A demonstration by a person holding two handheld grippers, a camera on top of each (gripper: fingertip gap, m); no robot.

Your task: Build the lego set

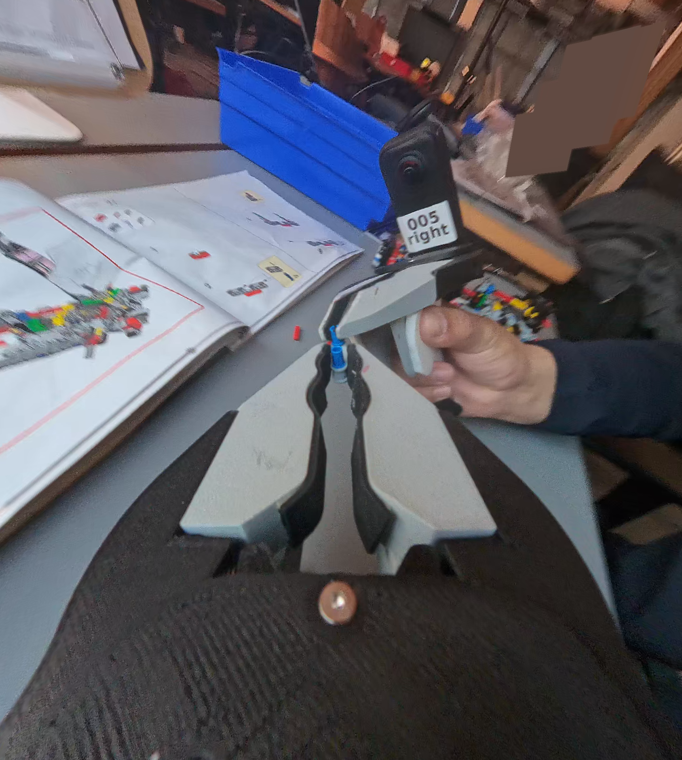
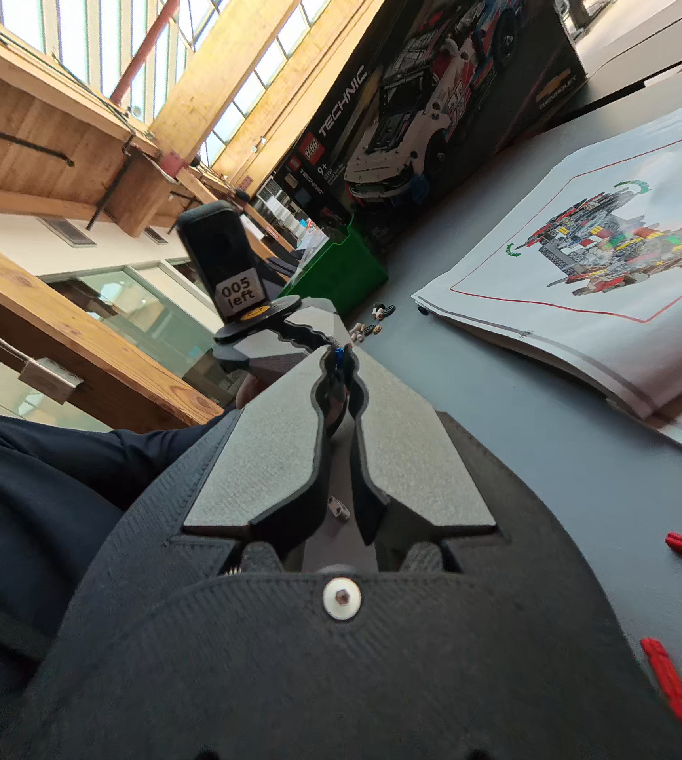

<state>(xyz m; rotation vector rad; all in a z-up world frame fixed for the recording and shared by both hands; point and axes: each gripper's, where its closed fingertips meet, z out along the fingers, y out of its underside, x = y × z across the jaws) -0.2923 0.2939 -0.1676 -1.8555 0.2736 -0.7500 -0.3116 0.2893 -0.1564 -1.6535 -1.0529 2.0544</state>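
Blue pin (image 1: 336, 357), grey connector (image 1: 340, 375), red piece (image 1: 297, 332), blue bin (image 1: 290, 135).

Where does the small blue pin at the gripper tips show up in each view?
Left wrist view: blue pin at centre, between the left gripper fingertips.
Right wrist view: centre, a blue speck at the fingertips.
Shared landmark: open instruction booklet.

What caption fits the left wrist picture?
Left tool pinches a blue-and-grey peg; right tool grips its tip.
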